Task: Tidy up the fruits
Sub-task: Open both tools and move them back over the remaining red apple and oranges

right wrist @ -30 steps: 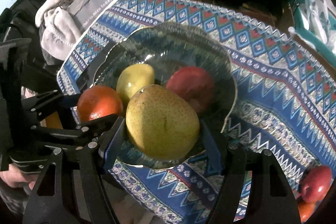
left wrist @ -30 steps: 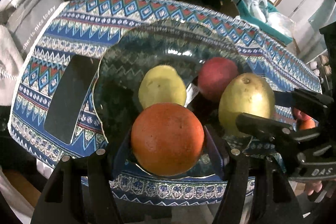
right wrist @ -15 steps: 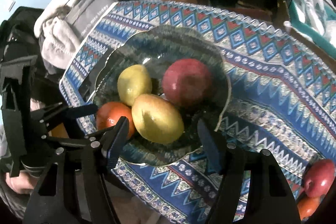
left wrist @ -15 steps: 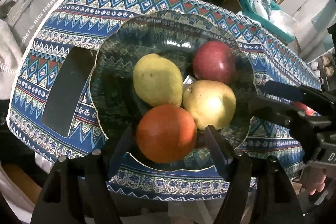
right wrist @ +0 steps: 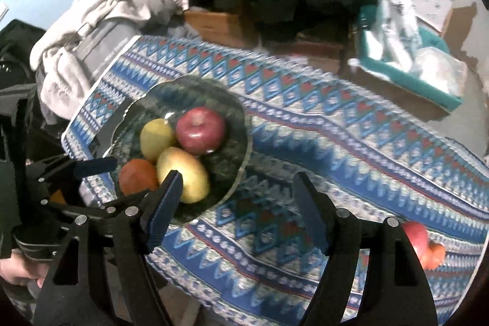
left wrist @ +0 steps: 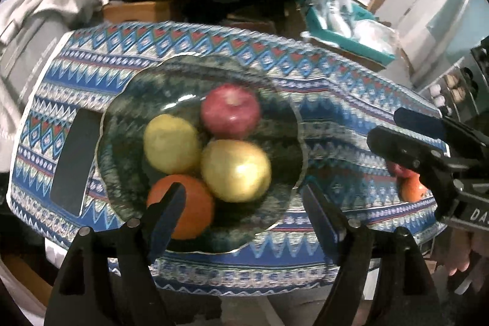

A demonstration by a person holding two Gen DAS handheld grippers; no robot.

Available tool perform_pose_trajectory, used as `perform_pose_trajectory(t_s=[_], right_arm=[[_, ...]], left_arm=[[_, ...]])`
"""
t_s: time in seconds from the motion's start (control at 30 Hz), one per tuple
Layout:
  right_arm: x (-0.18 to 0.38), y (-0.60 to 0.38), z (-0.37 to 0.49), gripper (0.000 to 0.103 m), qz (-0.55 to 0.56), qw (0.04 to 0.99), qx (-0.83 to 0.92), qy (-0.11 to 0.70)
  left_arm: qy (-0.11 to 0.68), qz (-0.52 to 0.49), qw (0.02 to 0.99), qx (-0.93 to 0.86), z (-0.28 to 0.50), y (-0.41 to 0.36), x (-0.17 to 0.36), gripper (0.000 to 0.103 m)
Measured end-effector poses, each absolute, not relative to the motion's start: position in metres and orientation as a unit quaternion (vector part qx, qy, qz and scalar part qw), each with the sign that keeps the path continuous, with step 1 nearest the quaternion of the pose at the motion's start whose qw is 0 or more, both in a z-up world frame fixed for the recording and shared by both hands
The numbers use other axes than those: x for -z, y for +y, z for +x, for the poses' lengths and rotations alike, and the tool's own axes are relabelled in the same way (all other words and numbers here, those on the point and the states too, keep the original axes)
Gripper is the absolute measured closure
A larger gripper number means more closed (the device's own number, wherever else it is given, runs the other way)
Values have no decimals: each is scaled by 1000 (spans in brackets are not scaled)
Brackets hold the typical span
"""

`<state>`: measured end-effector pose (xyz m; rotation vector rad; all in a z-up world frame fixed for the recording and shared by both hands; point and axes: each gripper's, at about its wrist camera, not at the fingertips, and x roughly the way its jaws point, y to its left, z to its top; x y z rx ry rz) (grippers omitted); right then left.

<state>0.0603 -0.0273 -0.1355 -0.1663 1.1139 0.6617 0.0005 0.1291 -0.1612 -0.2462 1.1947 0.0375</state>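
Okay, I'm holding both grippers above the patterned cloth (left wrist: 351,100). My left gripper (left wrist: 241,203) is standing open, jaws just been widening, nothing between them; right gripper (right wrist: 238,188) likewise, jaws empty. Glass bowl (left wrist: 275,100) is holding the orange (left wrist: 186,203), two pears (left wrist: 235,170) touching each other, and red apple (left wrist: 230,110). More fruit (right wrist: 424,243) is sitting near the cloth's right edge, well apart from the bowl.
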Motion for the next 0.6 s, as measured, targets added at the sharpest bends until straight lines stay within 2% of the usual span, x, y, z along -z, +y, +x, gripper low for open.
perform_pose_trajectory(t_s=[0.37, 0.5, 0.6], right_arm=[[117, -90, 64, 25, -67, 821, -262, 503], [109, -112, 62, 21, -70, 832, -250, 490], [104, -130, 62, 21, -68, 838, -240, 485]], left_arm=[[543, -88, 834, 29, 10, 78, 135, 22], [537, -73, 839, 45, 13, 57, 128, 17], [533, -66, 842, 57, 15, 42, 124, 17]])
